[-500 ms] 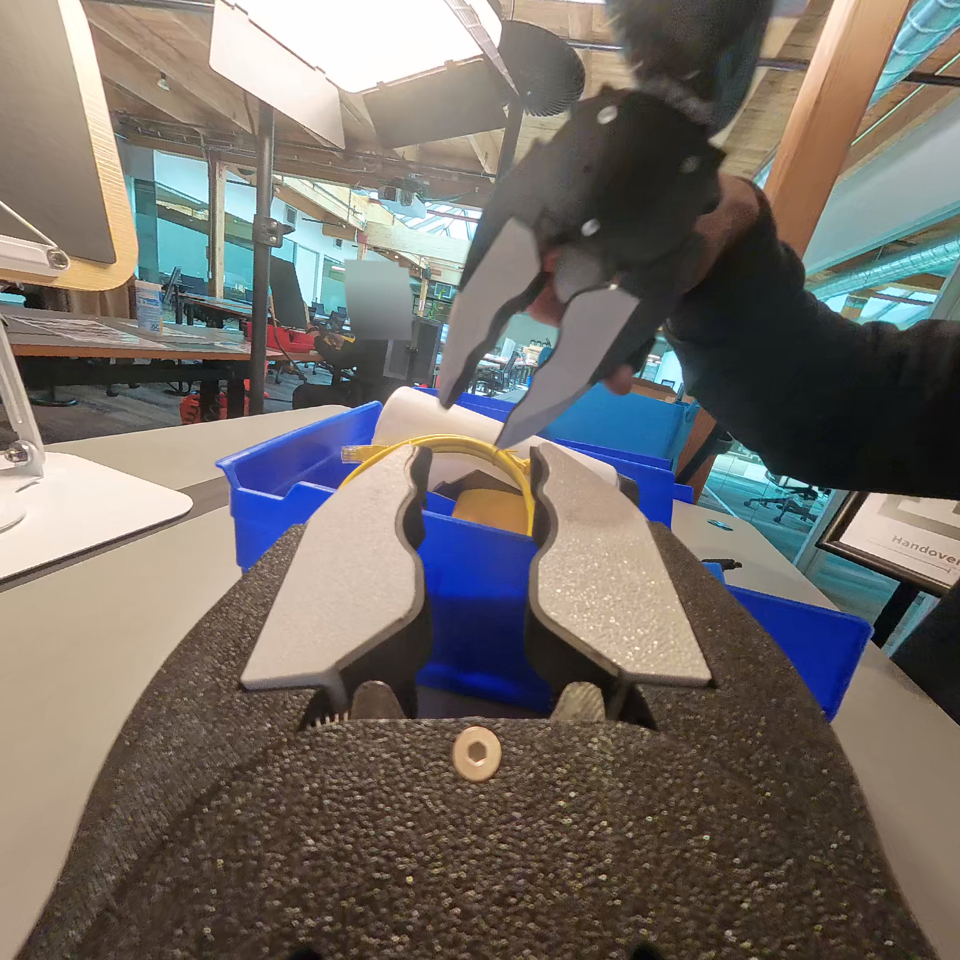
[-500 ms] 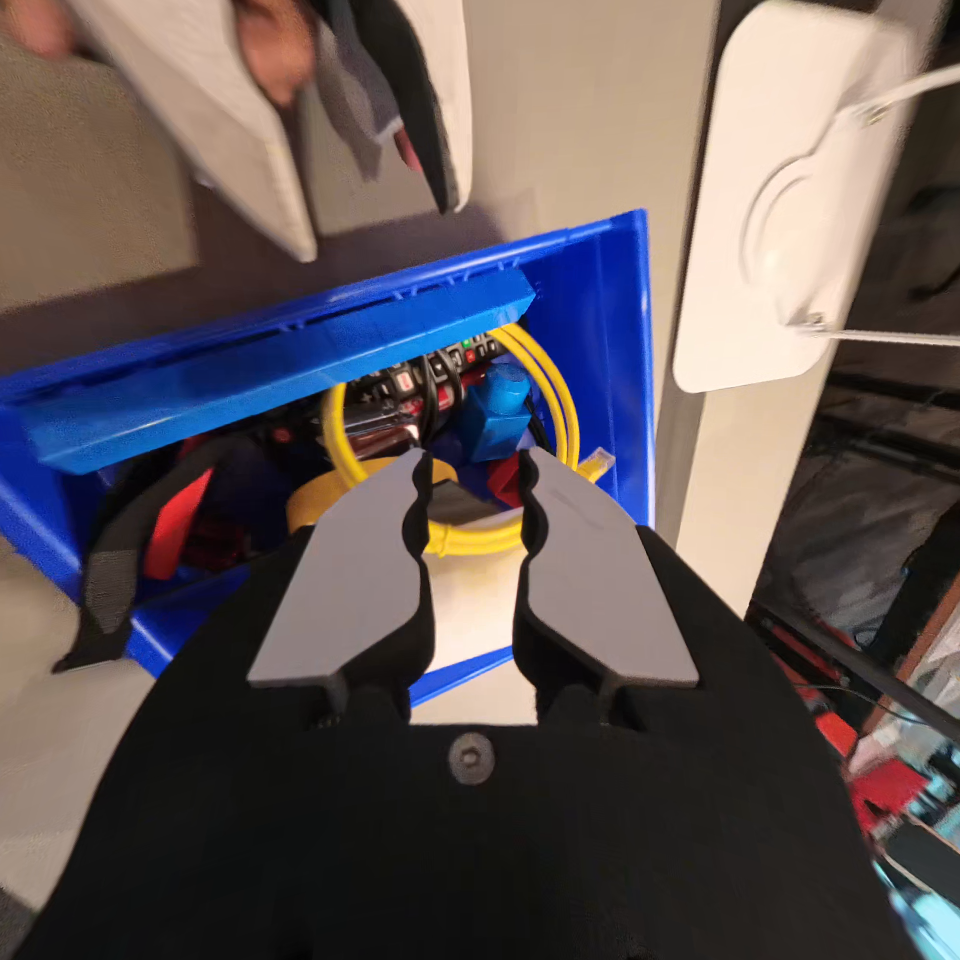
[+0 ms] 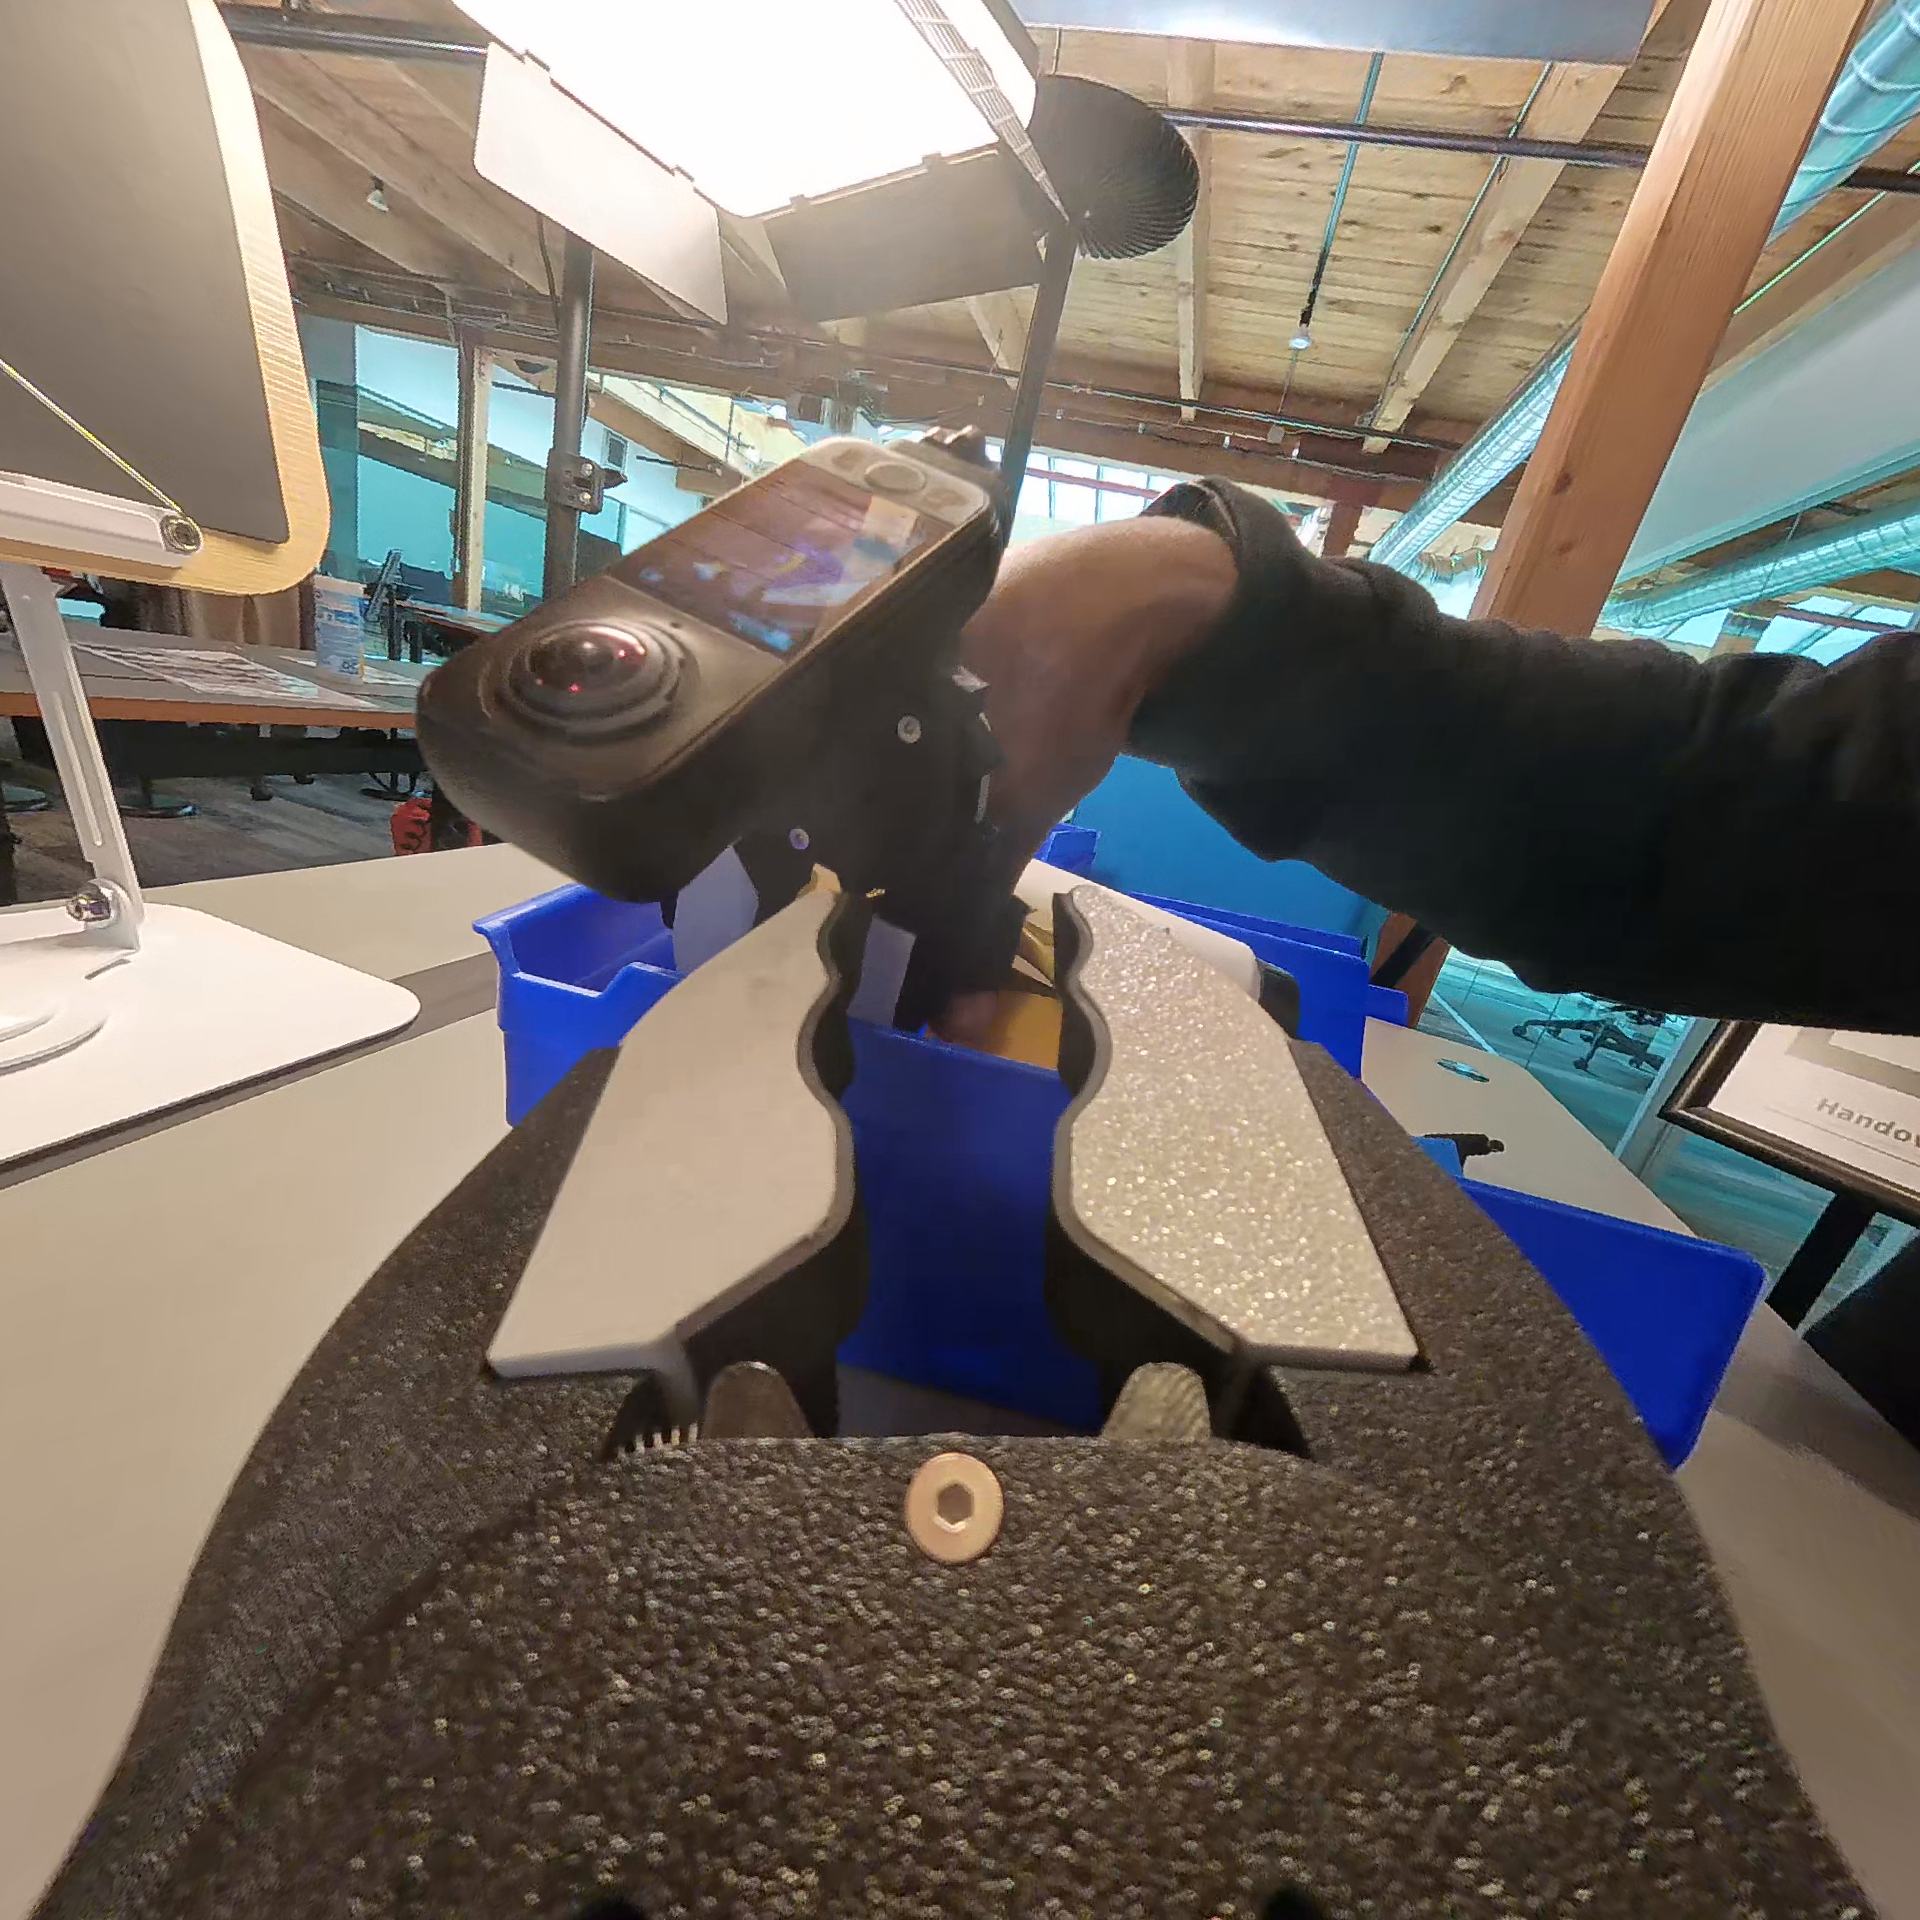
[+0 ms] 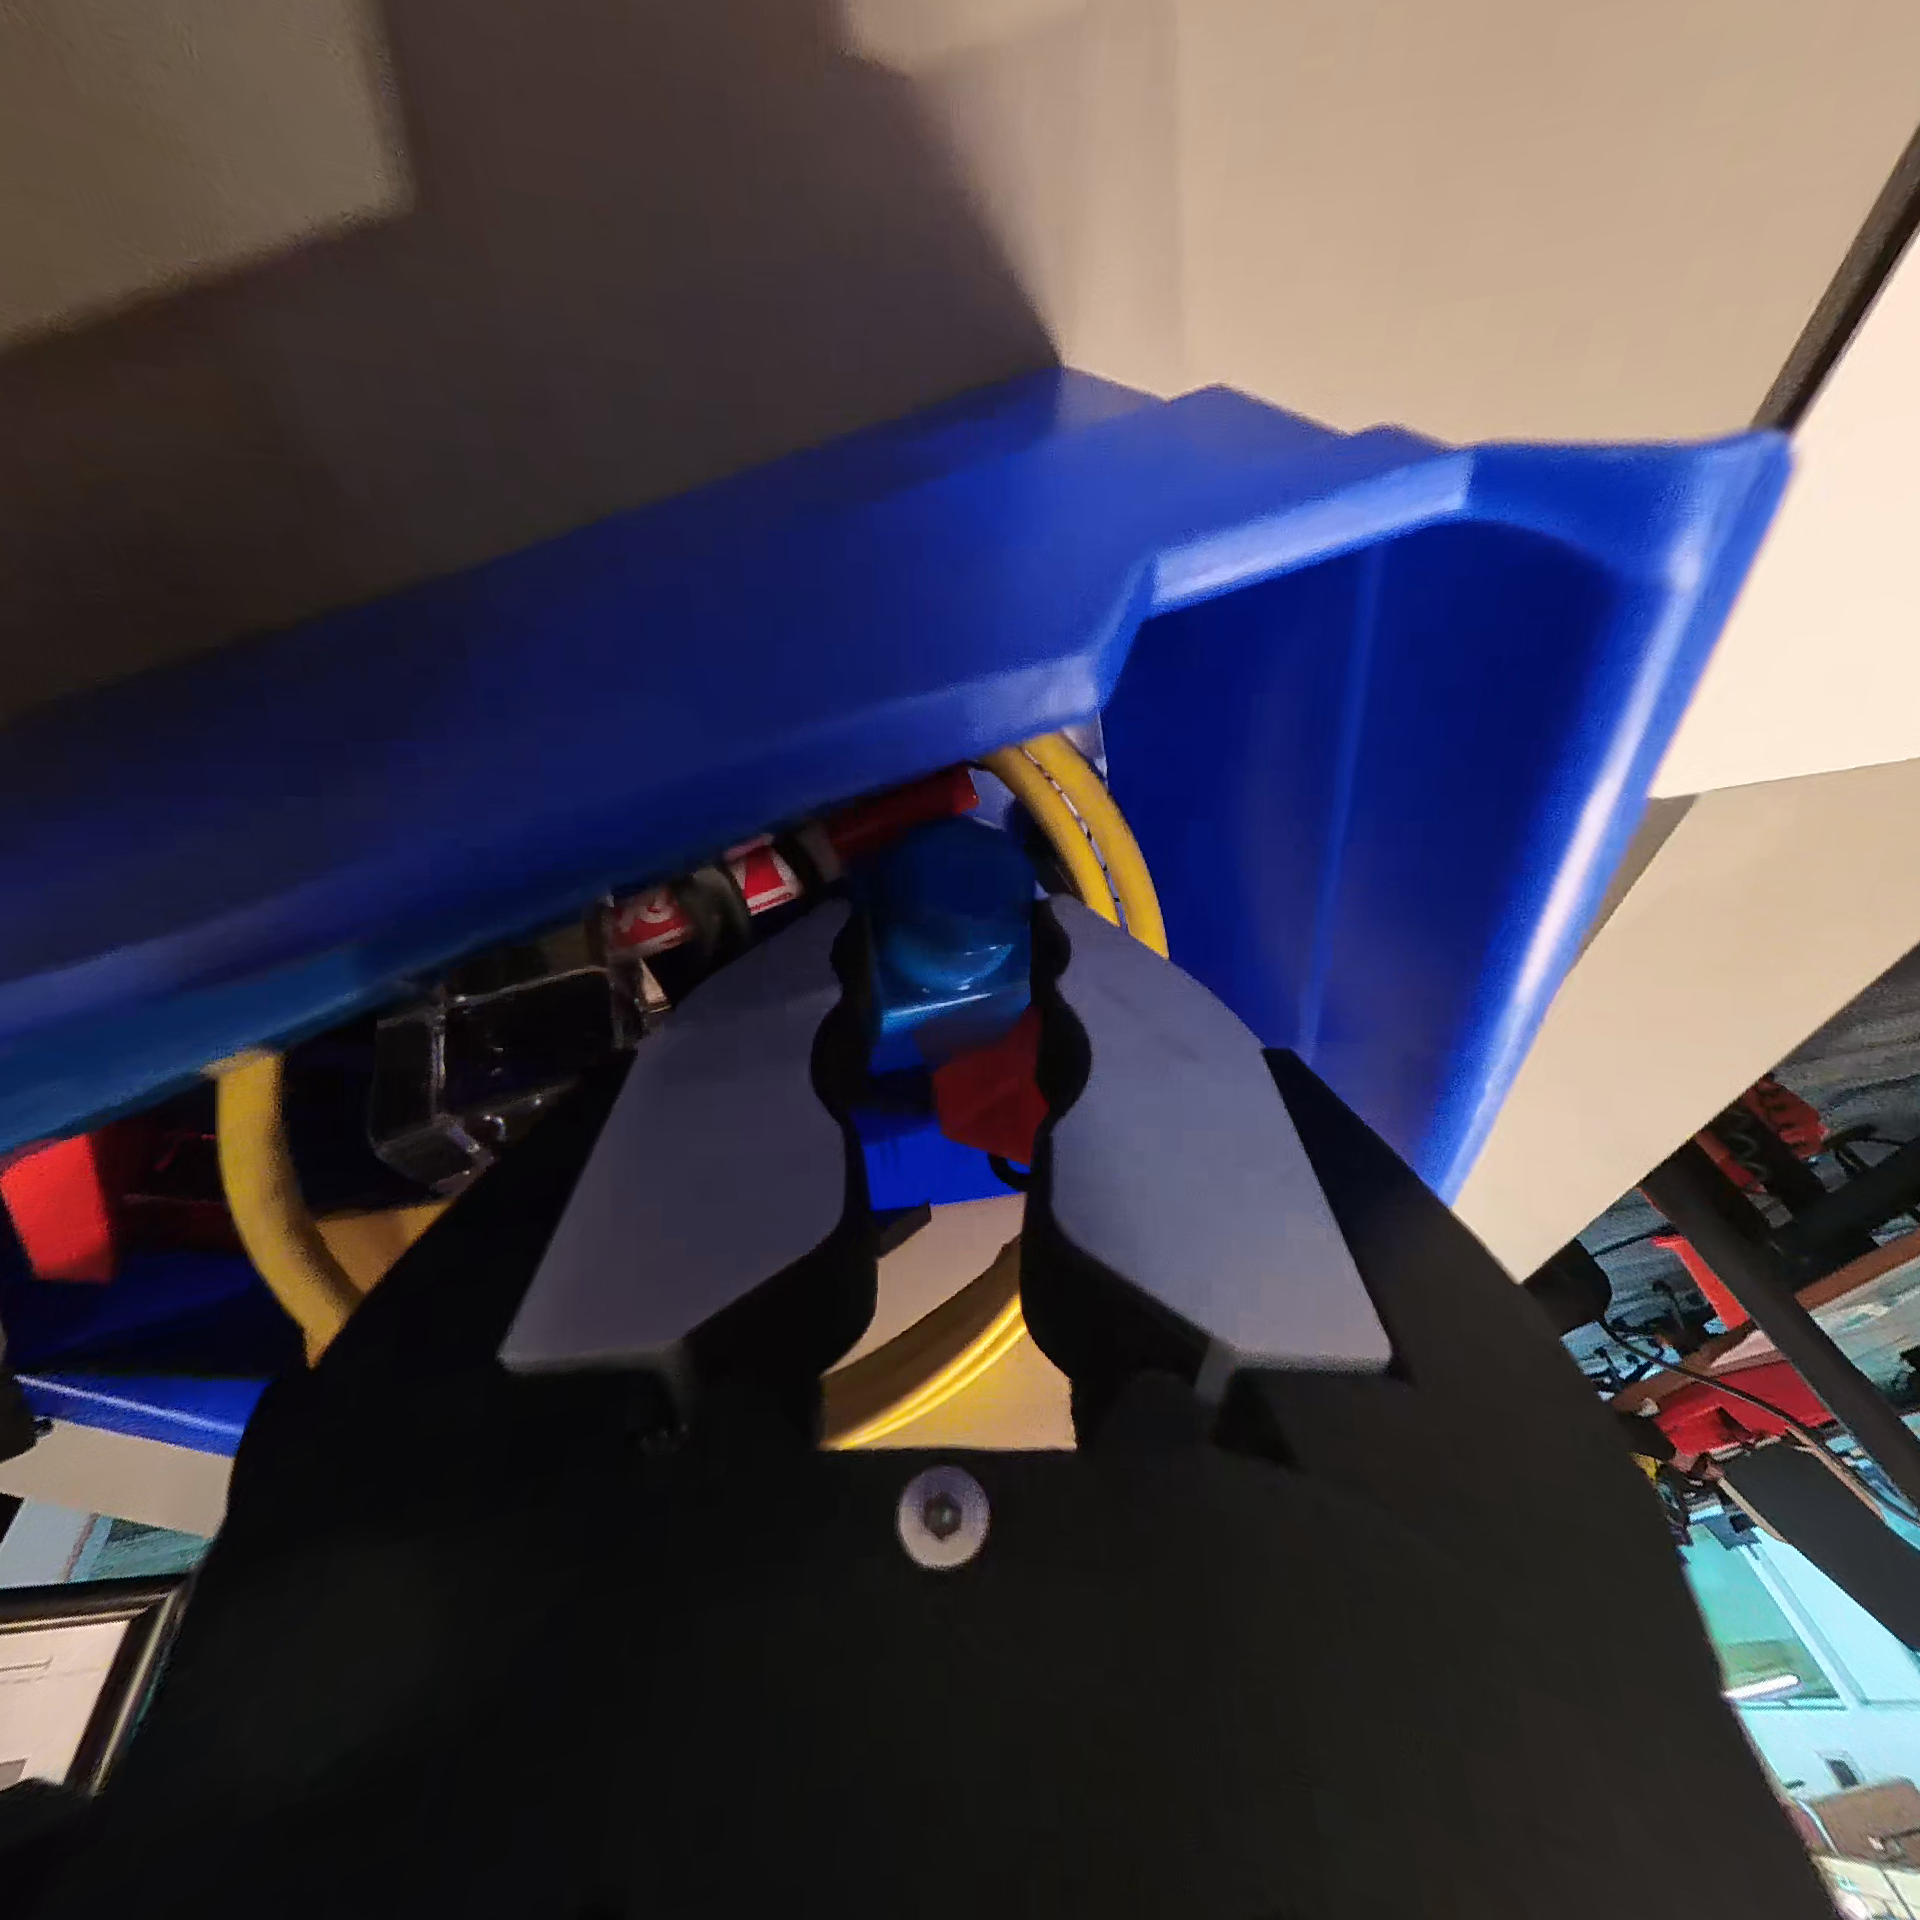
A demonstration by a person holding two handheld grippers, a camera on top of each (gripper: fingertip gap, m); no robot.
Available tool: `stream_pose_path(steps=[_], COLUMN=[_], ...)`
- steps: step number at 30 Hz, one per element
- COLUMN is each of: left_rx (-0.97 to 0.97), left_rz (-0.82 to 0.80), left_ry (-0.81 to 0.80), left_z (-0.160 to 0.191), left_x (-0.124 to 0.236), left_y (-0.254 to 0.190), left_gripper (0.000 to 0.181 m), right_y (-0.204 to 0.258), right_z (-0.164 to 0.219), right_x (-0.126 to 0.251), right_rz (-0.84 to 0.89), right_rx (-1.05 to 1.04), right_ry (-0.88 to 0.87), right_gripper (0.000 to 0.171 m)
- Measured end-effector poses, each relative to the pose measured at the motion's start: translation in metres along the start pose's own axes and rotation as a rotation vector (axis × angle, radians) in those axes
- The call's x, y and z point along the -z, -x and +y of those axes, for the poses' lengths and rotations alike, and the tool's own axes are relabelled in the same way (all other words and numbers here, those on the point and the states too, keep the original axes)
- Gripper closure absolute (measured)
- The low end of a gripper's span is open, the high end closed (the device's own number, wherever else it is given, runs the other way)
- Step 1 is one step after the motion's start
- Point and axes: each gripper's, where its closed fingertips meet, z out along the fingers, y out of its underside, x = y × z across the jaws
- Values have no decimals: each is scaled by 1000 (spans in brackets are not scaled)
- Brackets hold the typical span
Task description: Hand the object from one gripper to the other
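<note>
A blue bin on the grey table holds a jumble of parts. In the right wrist view a small blue piece with a round top lies in the bin beside a coiled yellow cable, a red piece and a black part. My right gripper is open and reaches into the bin, one finger on each side of the blue piece. I cannot tell whether they touch it. My left gripper is open and empty, just short of the bin's near wall. The right gripper's camera housing tilts over the bin.
A white monitor stand base sits on the table at the left. A second blue bin lies to the right, a framed sign beyond it. A hand and dark sleeve reach in from the right. My right fingertips sit around 15 cm from my left ones.
My right gripper has dropped from above the bin down into it, and its fingers now straddle the small blue piece. My left gripper has hardly moved and stays open.
</note>
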Motion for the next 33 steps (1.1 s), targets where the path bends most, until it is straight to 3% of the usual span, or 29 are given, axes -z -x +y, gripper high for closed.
stream_pose_path(steps=[9,15,25,33], left_rx=[-15,-17,-54,-65], left_rz=[-8,-8,-10,31], left_ry=[-12,-13,-16,-52], left_z=[-1,-1,-2,-15], left_x=[2,2,1,-1], left_y=[-1,-2,-7,-66], left_gripper=[146,146,140,127], right_y=[3,2,14,75], right_z=[-2,-4,-5,15], right_x=[-6,22,120,177], right_rz=[10,38,47,99], right_rx=[16,19,-134,-258], right_ry=[-2,-137,-689,-1148], right_gripper=[141,142,142,142])
